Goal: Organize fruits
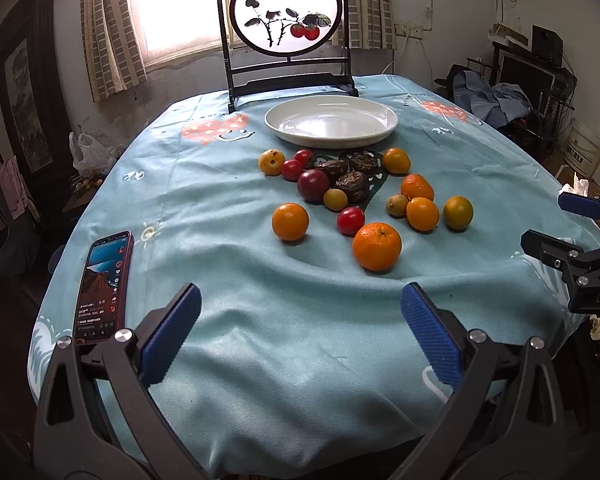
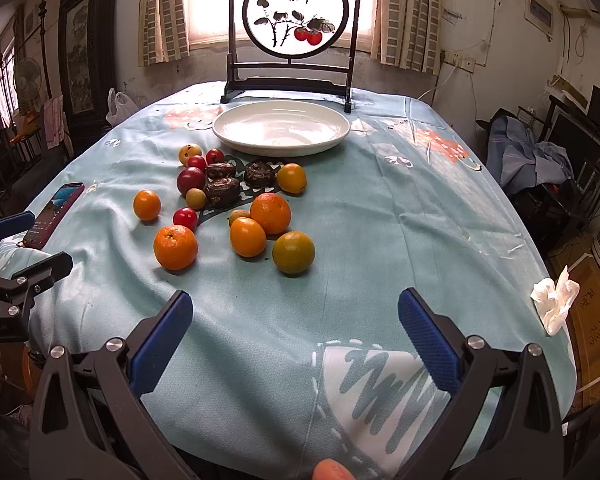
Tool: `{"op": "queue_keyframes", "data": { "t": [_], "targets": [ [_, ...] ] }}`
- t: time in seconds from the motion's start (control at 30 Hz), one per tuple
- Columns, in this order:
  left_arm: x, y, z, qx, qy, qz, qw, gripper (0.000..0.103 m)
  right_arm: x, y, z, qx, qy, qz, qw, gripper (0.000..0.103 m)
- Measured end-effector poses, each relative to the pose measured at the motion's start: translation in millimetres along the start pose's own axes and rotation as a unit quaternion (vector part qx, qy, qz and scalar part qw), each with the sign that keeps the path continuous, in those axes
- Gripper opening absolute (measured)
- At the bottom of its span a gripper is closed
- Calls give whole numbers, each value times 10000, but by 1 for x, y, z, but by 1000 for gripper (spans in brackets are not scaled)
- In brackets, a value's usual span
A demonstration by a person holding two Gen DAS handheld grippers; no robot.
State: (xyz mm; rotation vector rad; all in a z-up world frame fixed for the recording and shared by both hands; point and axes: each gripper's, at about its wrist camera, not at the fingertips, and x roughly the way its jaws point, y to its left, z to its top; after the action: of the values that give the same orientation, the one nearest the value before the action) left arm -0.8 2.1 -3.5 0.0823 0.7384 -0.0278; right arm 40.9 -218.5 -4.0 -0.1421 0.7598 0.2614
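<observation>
Several fruits lie loose on the blue tablecloth: oranges such as the nearest one [image 1: 377, 246] [image 2: 175, 247], small red fruits [image 1: 351, 221] [image 2: 185, 218], a dark red plum [image 1: 313, 185] [image 2: 191, 180], small yellow fruits and dark wrinkled ones [image 1: 351, 186] [image 2: 222, 192]. An empty white plate [image 1: 331, 121] [image 2: 281, 128] stands behind them. My left gripper [image 1: 300, 320] is open and empty over the near cloth. My right gripper [image 2: 296, 320] is open and empty too; it also shows in the left wrist view [image 1: 564, 224] at the right edge.
A phone [image 1: 104, 286] [image 2: 54, 210] lies on the cloth at the left. A framed round painting on a dark stand [image 1: 286, 24] [image 2: 296, 28] stands behind the plate. A crumpled tissue [image 2: 554, 300] lies at the table's right edge.
</observation>
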Motion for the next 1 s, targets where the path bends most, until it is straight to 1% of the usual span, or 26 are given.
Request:
{"op": "queue_keyframes", "data": {
  "t": [1.0],
  "targets": [
    [0,0,-1,11,18,16,10000,101,0,-2,2,1,16,4,10000,102]
  ]
}}
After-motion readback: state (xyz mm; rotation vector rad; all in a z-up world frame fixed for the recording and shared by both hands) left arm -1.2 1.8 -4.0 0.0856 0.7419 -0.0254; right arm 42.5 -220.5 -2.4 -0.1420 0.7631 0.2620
